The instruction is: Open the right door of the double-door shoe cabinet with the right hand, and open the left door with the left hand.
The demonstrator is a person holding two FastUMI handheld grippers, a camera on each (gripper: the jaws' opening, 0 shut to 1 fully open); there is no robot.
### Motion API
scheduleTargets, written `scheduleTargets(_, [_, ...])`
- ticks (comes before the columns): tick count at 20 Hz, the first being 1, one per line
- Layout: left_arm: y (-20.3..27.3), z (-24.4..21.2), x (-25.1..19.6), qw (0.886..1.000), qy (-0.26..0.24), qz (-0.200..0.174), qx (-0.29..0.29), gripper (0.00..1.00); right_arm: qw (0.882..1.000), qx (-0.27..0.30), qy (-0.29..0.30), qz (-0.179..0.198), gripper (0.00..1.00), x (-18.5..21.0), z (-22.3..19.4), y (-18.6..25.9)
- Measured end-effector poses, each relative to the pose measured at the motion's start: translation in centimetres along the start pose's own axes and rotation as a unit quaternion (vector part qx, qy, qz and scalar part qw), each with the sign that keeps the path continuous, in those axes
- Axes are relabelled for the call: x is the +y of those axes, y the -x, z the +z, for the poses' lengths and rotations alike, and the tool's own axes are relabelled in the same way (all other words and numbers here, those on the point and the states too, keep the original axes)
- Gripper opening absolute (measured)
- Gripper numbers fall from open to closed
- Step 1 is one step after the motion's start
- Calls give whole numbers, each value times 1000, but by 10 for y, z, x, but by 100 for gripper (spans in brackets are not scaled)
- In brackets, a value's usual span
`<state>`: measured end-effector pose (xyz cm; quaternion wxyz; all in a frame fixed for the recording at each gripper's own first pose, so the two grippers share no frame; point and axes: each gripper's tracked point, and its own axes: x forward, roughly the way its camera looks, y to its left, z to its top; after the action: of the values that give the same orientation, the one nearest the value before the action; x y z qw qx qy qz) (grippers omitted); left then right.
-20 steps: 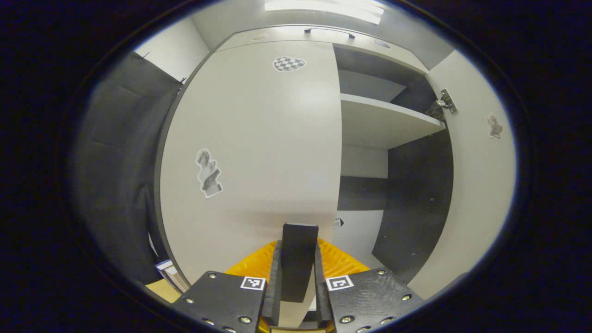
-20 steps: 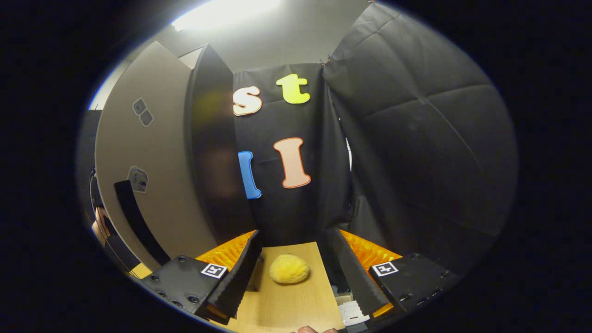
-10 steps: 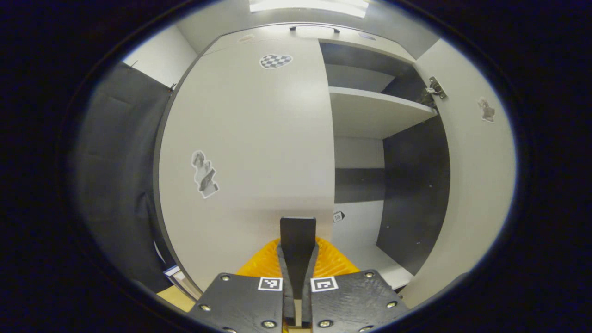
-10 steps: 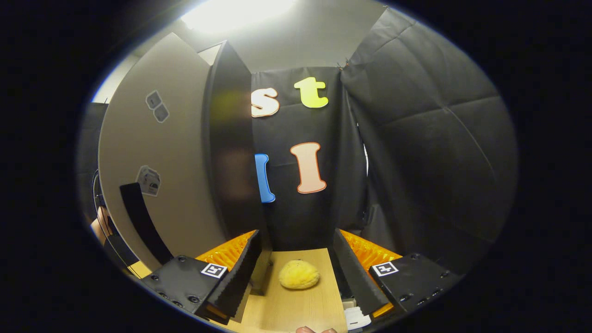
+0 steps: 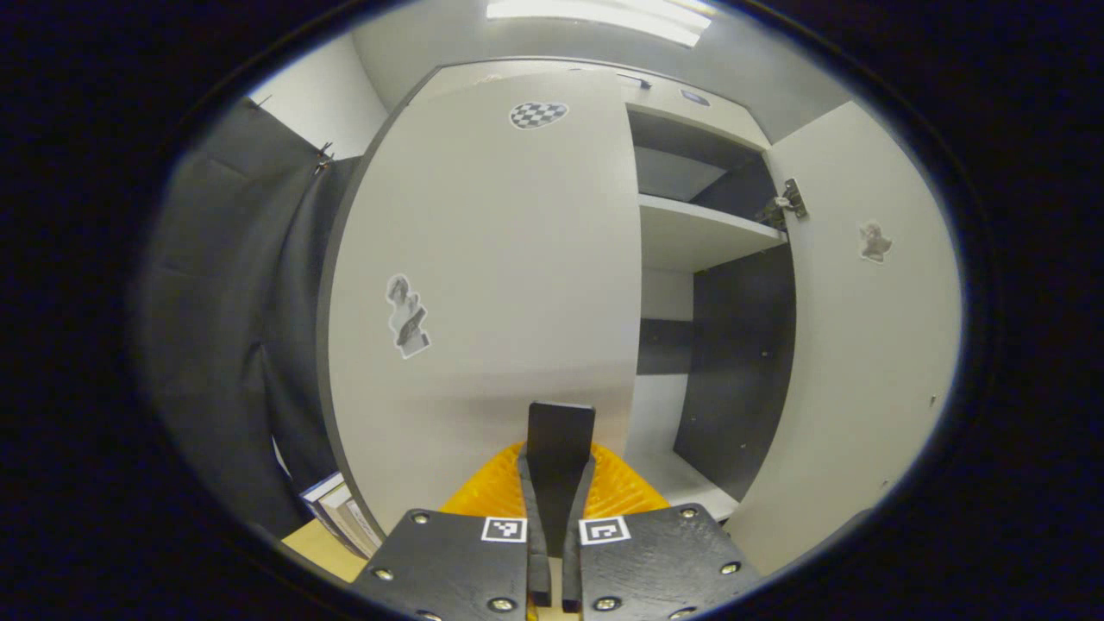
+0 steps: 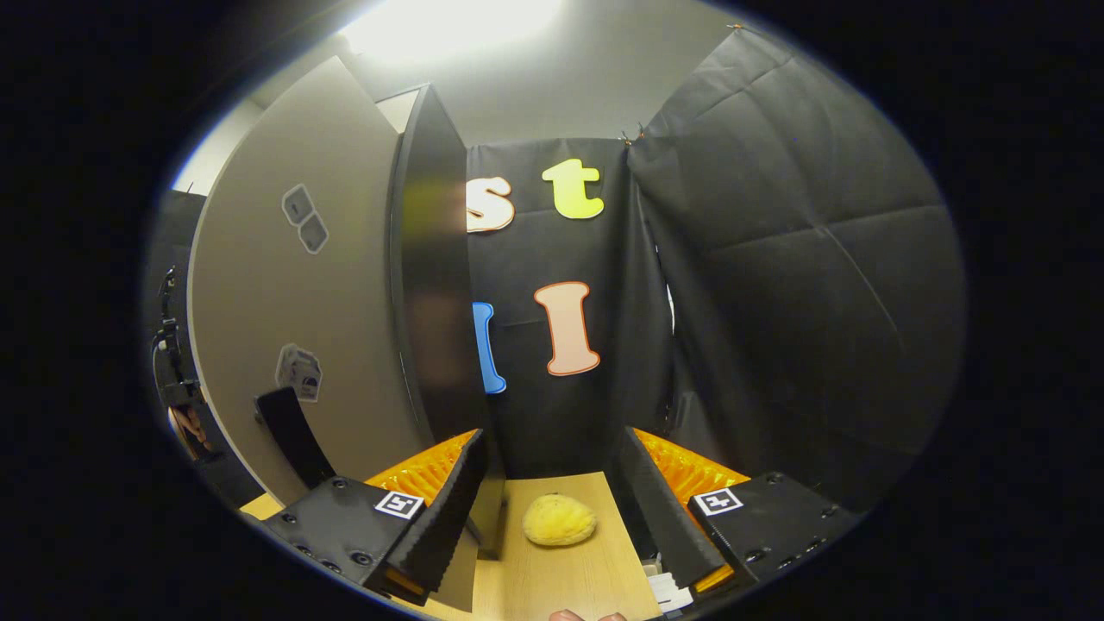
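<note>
on the wooden surface point(image 6: 552, 578) lies a yellow sponge point(image 6: 559, 521), between the spread fingers of the right gripper point(image 6: 552, 509). behind it hangs black cloth. the right door point(image 5: 862, 345) stands swung wide, showing a shelf point(image 5: 703, 237). the left gripper point(image 5: 556, 517) is clamped on the handle point(image 5: 559, 440) of the left door point(image 5: 492, 293).
</note>
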<state>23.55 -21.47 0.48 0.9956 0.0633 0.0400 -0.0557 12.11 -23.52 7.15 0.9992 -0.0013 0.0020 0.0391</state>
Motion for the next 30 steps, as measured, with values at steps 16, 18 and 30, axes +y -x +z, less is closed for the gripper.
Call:
scheduleTargets(16, [59,5,48,998,63,-16,-23,7,995,-31,6,-94,98,6,38,10])
scheduleTargets(18, [72,8,58,997,66,-9,-28,7,995,-25,11,-93,98,13,33,18])
scheduleTargets(30, [106,11,178,997,53,44,-42,1,990,-25,7,-138,98,41,17,91])
